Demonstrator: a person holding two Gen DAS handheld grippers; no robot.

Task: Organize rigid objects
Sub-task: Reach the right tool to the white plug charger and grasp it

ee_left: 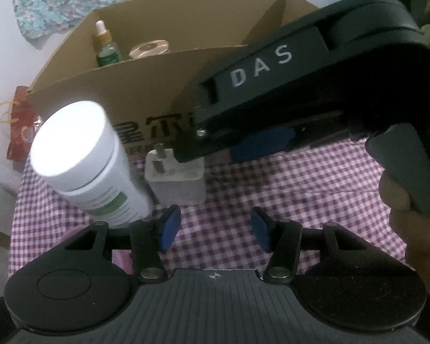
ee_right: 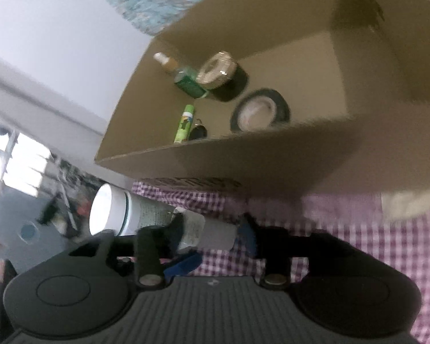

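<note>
A white charger (ee_left: 176,177) with its prongs up stands on the checked cloth (ee_left: 286,189), just ahead of my left gripper (ee_left: 215,228). That gripper is open and holds nothing. A white-capped bottle (ee_left: 80,154) rises beside its left finger. My right gripper (ee_right: 212,233) reaches in from the upper right of the left wrist view, above the charger. In the blurred right wrist view, the charger (ee_right: 215,233) shows between the fingers, with the bottle (ee_right: 114,212) to its left. The right gripper's blue pad (ee_left: 261,143) stands apart from the charger, so this gripper is open.
An open cardboard box (ee_right: 272,157) stands right behind the charger. It holds a dropper bottle (ee_right: 186,81), two tape rolls (ee_right: 261,111), a green tube (ee_right: 185,123) and a small black item. A red packet (ee_left: 20,123) lies left of the box. A hand (ee_left: 398,197) grips the right handle.
</note>
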